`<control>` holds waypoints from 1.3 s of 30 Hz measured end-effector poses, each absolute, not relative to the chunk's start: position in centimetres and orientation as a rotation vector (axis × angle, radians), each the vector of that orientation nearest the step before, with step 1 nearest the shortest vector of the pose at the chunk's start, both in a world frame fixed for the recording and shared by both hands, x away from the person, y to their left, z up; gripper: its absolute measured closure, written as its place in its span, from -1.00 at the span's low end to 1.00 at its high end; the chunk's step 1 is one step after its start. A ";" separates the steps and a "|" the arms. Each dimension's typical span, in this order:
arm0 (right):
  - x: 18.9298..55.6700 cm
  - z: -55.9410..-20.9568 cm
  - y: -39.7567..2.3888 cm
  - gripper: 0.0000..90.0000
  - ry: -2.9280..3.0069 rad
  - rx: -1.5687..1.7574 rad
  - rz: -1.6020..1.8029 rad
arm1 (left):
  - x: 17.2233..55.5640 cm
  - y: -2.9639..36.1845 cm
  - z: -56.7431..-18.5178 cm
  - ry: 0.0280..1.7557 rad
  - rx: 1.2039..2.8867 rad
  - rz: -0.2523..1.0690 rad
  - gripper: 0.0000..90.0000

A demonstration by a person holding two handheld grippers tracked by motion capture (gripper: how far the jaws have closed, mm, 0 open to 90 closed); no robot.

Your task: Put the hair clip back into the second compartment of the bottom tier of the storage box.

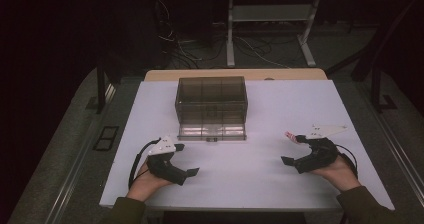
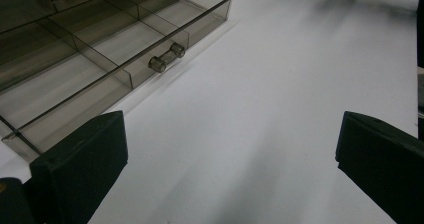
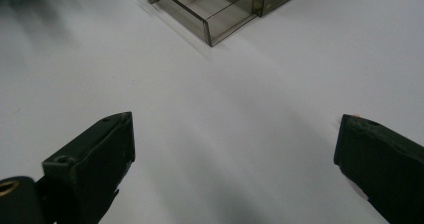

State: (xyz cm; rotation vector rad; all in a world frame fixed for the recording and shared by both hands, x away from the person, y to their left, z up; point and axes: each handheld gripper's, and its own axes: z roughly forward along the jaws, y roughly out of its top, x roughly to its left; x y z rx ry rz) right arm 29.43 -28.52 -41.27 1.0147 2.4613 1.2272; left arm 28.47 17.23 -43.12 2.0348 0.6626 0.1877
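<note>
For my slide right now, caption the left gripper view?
Open left gripper hovering over the white table, facing a smoky drawer pulled open.

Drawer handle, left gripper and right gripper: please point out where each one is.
drawer handle (image 2: 166,57), left gripper view, on the clear bar.
left gripper (image 1: 180,160), high view, midway between its open jaws.
right gripper (image 1: 290,148), high view, midway between its open jaws.

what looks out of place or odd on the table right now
Little stands out. The smoky transparent plastic drawer box sits square on the white table, but its bottom drawer is pulled part-way out, its compartments apparently empty. Both grippers, left and right, rest open on the table, holding nothing.
</note>
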 end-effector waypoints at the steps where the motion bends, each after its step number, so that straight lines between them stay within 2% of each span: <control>1: 29.4 -41.3 -28.5 -0.95 2.461 1.015 1.227 | 28.5 17.3 -43.1 0.660 2.037 0.190 -1.00; 25: 31.3 -41.1 -28.9 -0.95 2.461 1.042 1.224 | 28.5 17.3 -43.1 0.661 2.040 0.192 -0.96; 39: 32.4 -40.8 -29.4 -0.95 2.441 1.055 1.223 | 28.5 17.3 -43.3 0.684 2.038 0.183 -1.00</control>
